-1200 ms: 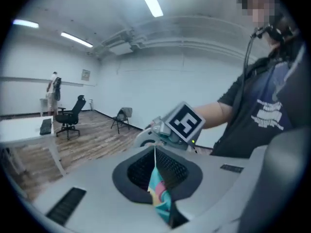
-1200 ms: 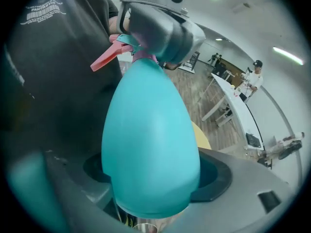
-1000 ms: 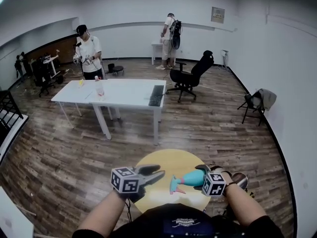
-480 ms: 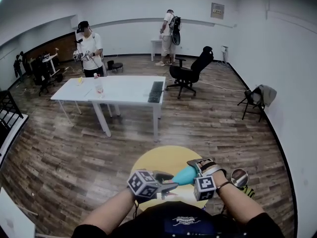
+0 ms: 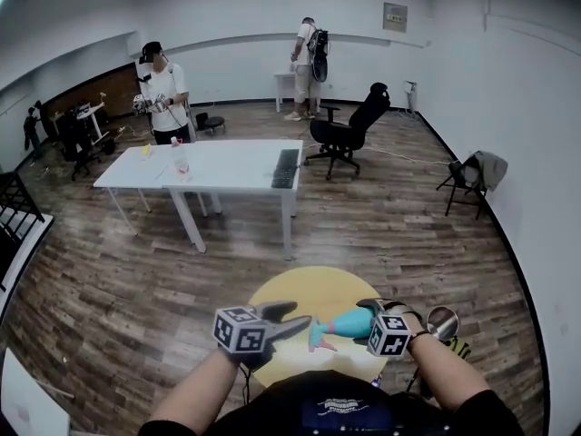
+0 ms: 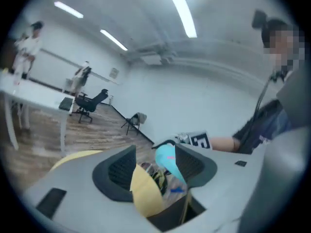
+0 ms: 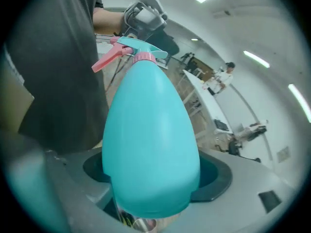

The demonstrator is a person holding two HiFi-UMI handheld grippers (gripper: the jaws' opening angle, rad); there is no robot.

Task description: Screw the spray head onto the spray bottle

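Observation:
A teal spray bottle (image 5: 352, 324) lies sideways over the round yellow table (image 5: 309, 289), with my right gripper (image 5: 369, 320) shut on its body. The spray head (image 5: 319, 335), with a pink collar and trigger, sits on the bottle's neck and points left. In the right gripper view the bottle (image 7: 150, 144) fills the space between the jaws, with the pink collar (image 7: 143, 58) and trigger (image 7: 106, 60) at the far end. My left gripper (image 5: 292, 316) hovers just left of the spray head, apart from it. Its jaws are opening and nothing is between them. In the left gripper view the bottle (image 6: 166, 159) shows beyond the left gripper (image 6: 155, 166).
A long white table (image 5: 227, 166) with a keyboard (image 5: 286, 167) and a small bottle stands across the wooden floor. A black office chair (image 5: 349, 134) is beyond it, and a folding chair (image 5: 472, 184) stands by the right wall. Two people stand at the back.
Half a second ago my left gripper was right up against the spray head with the bottle tilted up. It has since drawn back to the left with wider jaws, and the bottle lies level again.

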